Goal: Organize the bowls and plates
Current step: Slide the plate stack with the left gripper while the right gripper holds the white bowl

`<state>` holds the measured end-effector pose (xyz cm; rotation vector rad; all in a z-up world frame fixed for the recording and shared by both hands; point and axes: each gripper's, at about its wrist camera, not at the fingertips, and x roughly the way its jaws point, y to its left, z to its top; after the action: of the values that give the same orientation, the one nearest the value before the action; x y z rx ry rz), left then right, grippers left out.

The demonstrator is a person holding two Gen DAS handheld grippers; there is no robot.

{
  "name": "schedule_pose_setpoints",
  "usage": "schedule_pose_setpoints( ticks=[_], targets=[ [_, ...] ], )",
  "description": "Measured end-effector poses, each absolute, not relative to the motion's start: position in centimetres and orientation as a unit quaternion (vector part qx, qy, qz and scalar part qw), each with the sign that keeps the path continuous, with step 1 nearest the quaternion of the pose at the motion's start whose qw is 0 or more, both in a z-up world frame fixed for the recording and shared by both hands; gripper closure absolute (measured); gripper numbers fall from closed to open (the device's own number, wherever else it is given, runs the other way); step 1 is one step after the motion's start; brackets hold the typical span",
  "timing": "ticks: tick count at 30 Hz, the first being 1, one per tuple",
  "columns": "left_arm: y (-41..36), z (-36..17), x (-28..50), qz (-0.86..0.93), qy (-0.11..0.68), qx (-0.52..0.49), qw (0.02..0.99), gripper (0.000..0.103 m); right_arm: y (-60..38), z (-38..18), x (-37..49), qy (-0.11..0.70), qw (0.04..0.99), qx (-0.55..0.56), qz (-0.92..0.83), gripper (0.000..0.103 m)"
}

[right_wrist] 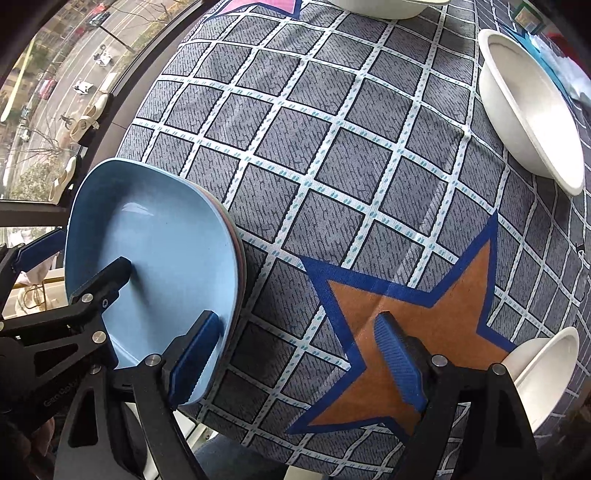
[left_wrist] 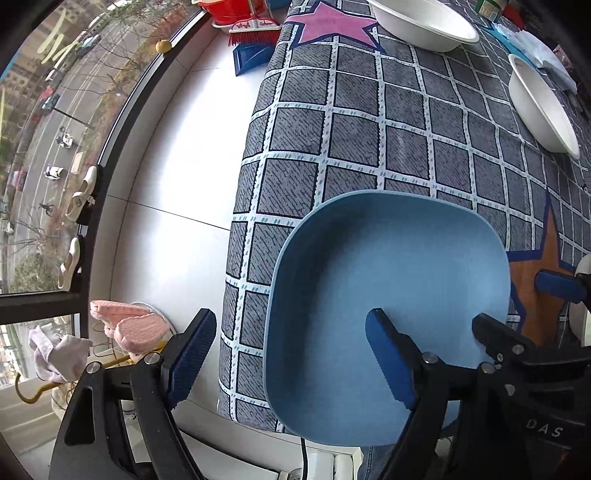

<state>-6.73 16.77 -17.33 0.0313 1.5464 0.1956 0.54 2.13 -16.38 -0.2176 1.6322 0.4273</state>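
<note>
Left wrist view: blue plate [left_wrist: 388, 302] sits at 6 o'clock on the cloth [left_wrist: 369, 140], overhanging the table's near-left edge. Left gripper [left_wrist: 291, 354] is wide apart, its right finger lying over the plate's near rim, the left finger off the table over the floor [left_wrist: 177, 166]; nothing clamped. Right wrist view shows other rims, pinkish, under the blue one, so it tops a stack at 9 o'clock there. Right gripper [right_wrist: 295, 362] is also spread and empty, one pad beside the stack's right edge, the other over the orange star [right_wrist: 417, 317]. White bowls: one at 12 o'clock [left_wrist: 424, 22], one at 2 o'clock [left_wrist: 543, 107], and a third at 4 o'clock [right_wrist: 543, 373] in the right view, well apart from each other. My read: plates look stacked, bowls not yet gathered. Risks: the stack overhangs the edge, so a nudge from either gripper could tip it onto the floor; the right gripper swinging toward the 4 o'clock bowl could clip it off the near edge; cloth may drag and shift everything.
</note>
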Motion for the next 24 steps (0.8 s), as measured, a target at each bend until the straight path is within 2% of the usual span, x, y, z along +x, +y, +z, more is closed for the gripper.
schedule_pose_setpoints(
  ticks=[4,9,15,24],
  targets=[
    [15.1,-16.2,-6.1,0.070,0.690,0.027,0.720,0.017,-0.8,-15.4,1.0,0.722,0.665,-0.093,0.169,0.018],
    [14.6,-12.6,-4.8,0.058,0.672,-0.018,0.738,0.017,-4.8,-12.5,3.0,0.701,0.692,-0.015,0.169,0.018],
    [9.8,-9.7,0.7,0.026,0.657,-0.029,0.753,0.017,-12.7,-10.2,7.4,0.691,0.714,0.044,0.104,0.018],
    [2.1,-11.6,8.6,0.027,0.673,-0.052,0.737,0.016,-20.5,-9.3,16.2,0.683,0.728,0.034,0.058,0.018]
  ],
)
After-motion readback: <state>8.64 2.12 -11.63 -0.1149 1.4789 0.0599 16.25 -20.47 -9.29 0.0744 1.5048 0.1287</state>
